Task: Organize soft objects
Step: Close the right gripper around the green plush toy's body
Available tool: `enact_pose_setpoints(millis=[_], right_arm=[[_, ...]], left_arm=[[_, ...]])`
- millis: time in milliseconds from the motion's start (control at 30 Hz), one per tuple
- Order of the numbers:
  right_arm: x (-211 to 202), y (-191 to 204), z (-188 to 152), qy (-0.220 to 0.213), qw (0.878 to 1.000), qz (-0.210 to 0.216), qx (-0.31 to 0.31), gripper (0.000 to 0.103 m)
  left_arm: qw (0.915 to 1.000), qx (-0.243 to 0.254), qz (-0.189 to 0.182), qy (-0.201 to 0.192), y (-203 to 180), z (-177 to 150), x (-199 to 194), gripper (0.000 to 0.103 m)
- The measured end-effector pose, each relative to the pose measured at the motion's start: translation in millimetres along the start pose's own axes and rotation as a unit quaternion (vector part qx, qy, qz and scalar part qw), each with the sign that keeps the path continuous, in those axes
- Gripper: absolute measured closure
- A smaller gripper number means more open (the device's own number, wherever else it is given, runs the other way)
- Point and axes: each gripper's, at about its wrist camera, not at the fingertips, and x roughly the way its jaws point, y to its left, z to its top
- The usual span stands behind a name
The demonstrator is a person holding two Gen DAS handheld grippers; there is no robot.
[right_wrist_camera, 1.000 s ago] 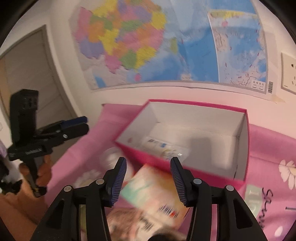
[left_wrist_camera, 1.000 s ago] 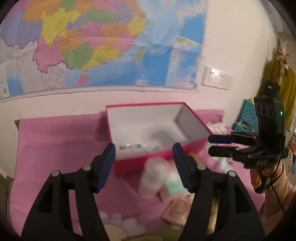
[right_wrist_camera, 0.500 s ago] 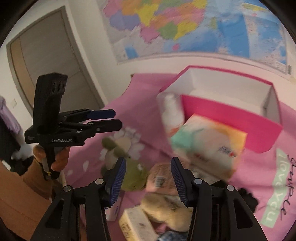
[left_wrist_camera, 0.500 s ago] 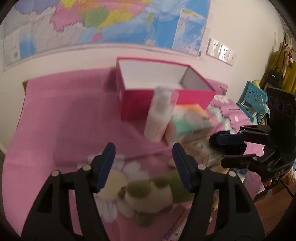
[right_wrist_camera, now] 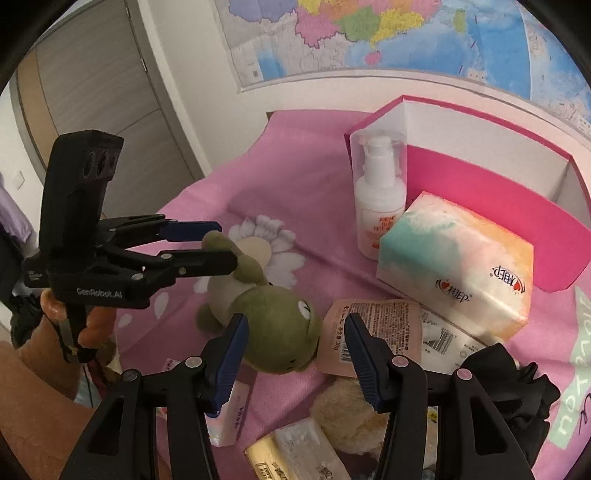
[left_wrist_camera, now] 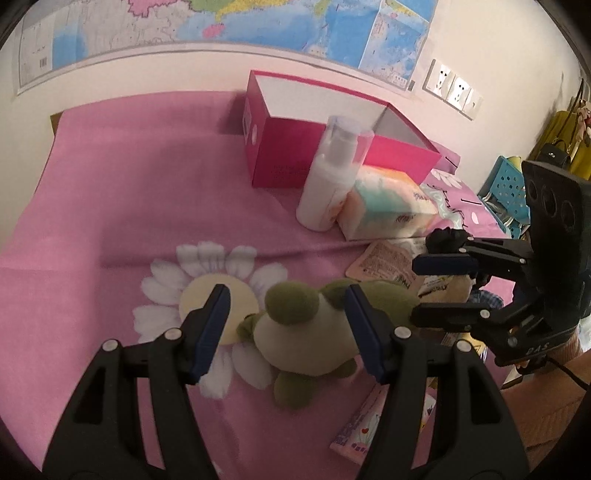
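Both hand-held grippers have dropped toward the green plush frog [left_wrist_camera: 314, 328]; left hand-held gripper [left_wrist_camera: 288, 325] gapes around it unclenched, right hand-held gripper [right_wrist_camera: 295, 347], just widening, empty; centre it lower-middle of frame before squeezing.

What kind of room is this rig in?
Probably a home bedroom or living room: a wall map, a pink floral cloth strewn with toiletries and a green plush toy, and bags on hooks.

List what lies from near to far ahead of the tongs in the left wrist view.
Green plush toy → white pump bottle → pink open box → wall map.
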Motion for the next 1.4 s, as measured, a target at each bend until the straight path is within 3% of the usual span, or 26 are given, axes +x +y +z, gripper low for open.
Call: enact_pose_setpoints(millis=[600, 767, 1400], right_arm=[[11.8, 3.3, -1.4, 0.004, 1.000, 0.012, 0.005, 0.043], [9.1, 3.7, -2.3, -0.003, 0.999, 0.033, 0.004, 0.070], [2.8, -2.5, -1.6, -0.016, 0.998, 0.048, 0.024, 0.074]], left_arm=[[0.9986, 0.003, -0.043, 0.030, 2.8, -11.9, 7.3, 0.037], [0.9979, 0.009, -0.051, 0.038, -2.1, -14.0, 10.7, 0.037], [0.9981, 0.049, -0.029, 0.023, -25.0, -12.5, -1.2, 0.037]])
